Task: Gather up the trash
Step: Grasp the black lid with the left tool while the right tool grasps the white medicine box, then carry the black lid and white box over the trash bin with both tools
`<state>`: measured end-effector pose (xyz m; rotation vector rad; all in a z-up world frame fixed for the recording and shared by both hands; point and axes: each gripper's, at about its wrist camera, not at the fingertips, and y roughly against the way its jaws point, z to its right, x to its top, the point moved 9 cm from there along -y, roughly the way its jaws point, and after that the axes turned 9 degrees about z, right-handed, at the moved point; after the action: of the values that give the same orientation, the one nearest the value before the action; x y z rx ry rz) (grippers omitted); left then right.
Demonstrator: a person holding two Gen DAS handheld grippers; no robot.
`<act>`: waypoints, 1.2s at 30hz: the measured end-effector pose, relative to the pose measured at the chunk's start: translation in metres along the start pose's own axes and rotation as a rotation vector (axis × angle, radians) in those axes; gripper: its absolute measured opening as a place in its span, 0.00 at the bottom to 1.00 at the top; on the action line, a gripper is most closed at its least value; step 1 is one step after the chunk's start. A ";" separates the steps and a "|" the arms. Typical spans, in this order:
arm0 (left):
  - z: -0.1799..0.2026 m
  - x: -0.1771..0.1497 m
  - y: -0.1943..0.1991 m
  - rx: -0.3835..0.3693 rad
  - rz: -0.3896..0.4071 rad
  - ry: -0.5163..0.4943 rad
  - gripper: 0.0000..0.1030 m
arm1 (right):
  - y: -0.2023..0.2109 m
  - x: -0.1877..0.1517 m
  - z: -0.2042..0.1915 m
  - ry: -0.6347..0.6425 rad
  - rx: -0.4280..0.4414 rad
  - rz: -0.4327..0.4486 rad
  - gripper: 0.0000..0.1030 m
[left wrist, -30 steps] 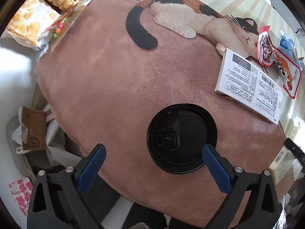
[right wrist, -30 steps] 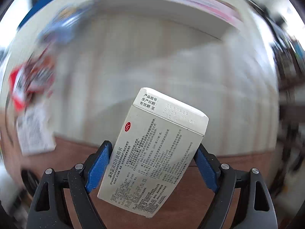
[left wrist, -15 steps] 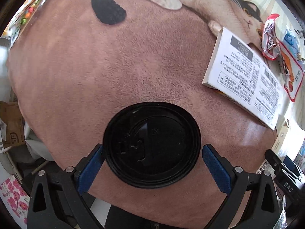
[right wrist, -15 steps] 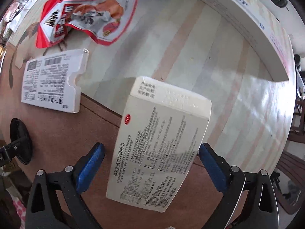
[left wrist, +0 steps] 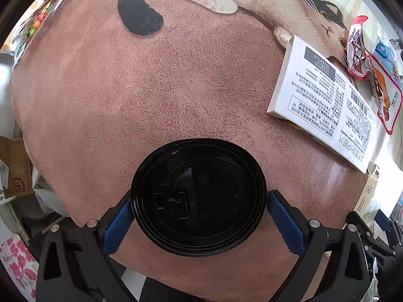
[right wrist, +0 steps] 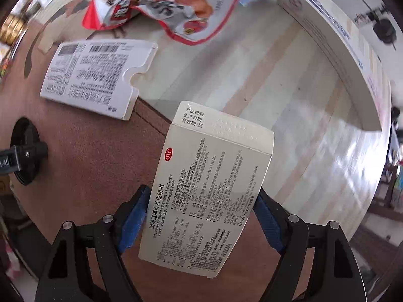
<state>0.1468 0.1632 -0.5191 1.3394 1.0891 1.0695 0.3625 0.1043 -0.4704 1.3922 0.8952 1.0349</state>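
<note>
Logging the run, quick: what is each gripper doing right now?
Left gripper: straddles the black lid, pads at its rim; grip cannot be told.
Right gripper: jaws just closed in, shut on the medicine box.

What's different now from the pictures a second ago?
The left hand-held gripper has come down around the black cup lid, fingers at its rim. The right hand-held gripper carried the OTC medicine box sideways; its jaws have just been closing on it. The flat white box stayed put.
</note>
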 end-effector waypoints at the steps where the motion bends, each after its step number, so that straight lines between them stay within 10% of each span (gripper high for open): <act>1: 0.000 0.000 0.001 -0.002 0.005 -0.002 0.97 | 0.001 -0.001 -0.001 -0.004 -0.004 0.003 0.80; 5: 0.004 -0.003 0.010 -0.006 0.027 -0.037 0.84 | 0.001 0.000 0.004 -0.036 -0.001 0.033 0.80; 26: 0.032 -0.042 0.111 -0.078 0.200 -0.132 0.84 | 0.103 -0.018 -0.012 -0.033 0.146 0.200 0.77; 36: -0.044 -0.093 0.164 -0.196 0.289 -0.104 0.84 | 0.155 -0.077 -0.063 -0.043 0.244 0.296 0.77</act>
<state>0.0925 0.0752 -0.3554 1.4034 0.7075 1.2668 0.2715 0.0391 -0.3240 1.7856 0.8193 1.1392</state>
